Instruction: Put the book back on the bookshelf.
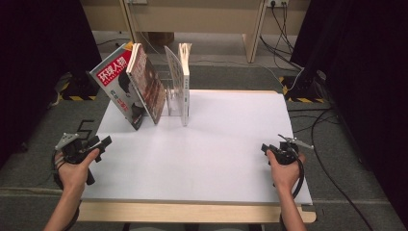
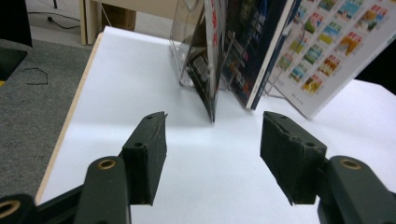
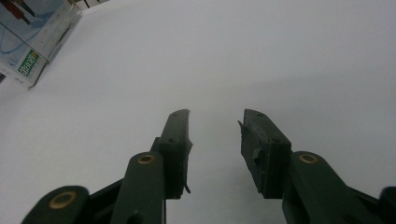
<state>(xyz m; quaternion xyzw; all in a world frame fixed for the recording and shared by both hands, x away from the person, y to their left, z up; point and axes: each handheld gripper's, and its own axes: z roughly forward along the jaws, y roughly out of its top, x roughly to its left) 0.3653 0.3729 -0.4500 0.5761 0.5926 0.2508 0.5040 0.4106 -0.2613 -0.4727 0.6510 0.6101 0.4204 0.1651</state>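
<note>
Several magazines lean in a clear rack (image 1: pixel 172 105) at the back left of the white table (image 1: pixel 207 154). A red-covered magazine (image 1: pixel 117 85) tilts furthest left, with a brown-covered one (image 1: pixel 147 83) beside it and a white book (image 1: pixel 184 82) standing upright on the right. My left gripper (image 1: pixel 103 143) hovers at the table's left edge, open and empty, pointing toward the magazines (image 2: pixel 212 60); its view has my left gripper (image 2: pixel 212 140) over bare table. My right gripper (image 1: pixel 265 148) sits near the right edge, open and empty. In its view my right gripper (image 3: pixel 215 126) faces white surface.
A wooden strip (image 1: pixel 192 211) runs along the table's front edge. Grey carpet surrounds the table, with cables (image 1: pixel 327 159) on the right and a wooden bench (image 1: pixel 202 19) behind. A book corner (image 3: pixel 32 42) shows at the right gripper view's upper left.
</note>
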